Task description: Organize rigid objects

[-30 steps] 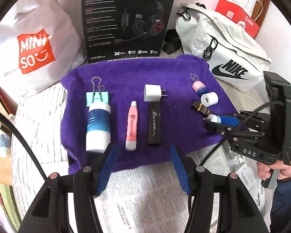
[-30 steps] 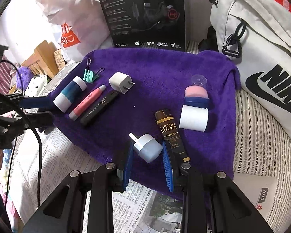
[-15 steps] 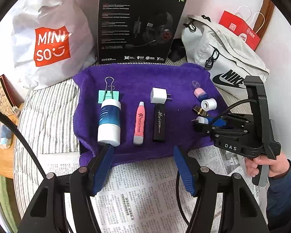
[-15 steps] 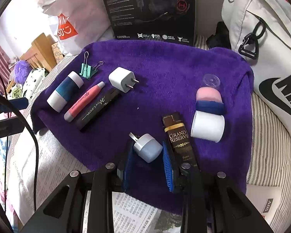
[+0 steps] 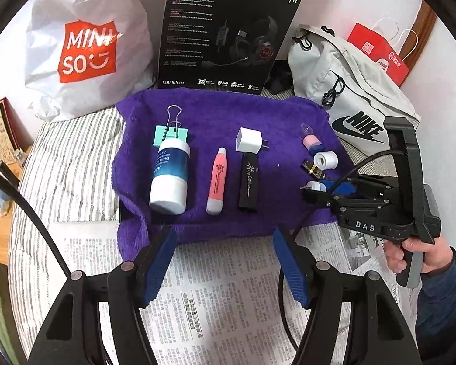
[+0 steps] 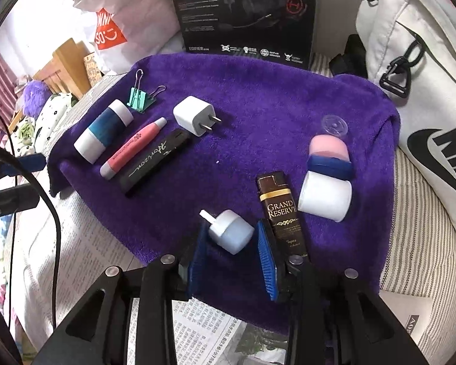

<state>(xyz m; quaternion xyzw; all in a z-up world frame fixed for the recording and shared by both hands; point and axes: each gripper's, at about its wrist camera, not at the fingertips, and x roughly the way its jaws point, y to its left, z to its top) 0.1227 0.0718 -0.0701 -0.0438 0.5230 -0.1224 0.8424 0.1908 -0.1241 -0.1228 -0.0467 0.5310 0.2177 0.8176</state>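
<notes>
A purple towel holds a row at left: a teal binder clip, a blue-white bottle, a pink tube, a white charger and a black "Horizon" bar. At right lie a pink-capped item, a white cylinder and a brown "Grand Reserve" bar. My right gripper has its pads around a pale blue plug, with narrow gaps showing. My left gripper is open and empty over the newspaper.
A black headset box, a Miniso bag and a white Nike bag stand behind the towel. Newspaper covers the striped bedding in front. Wooden furniture sits far left.
My left gripper has pulled back and up from the towel's front edge. My right gripper's jaws have widened a little around the blue plug, which stays on the towel.
</notes>
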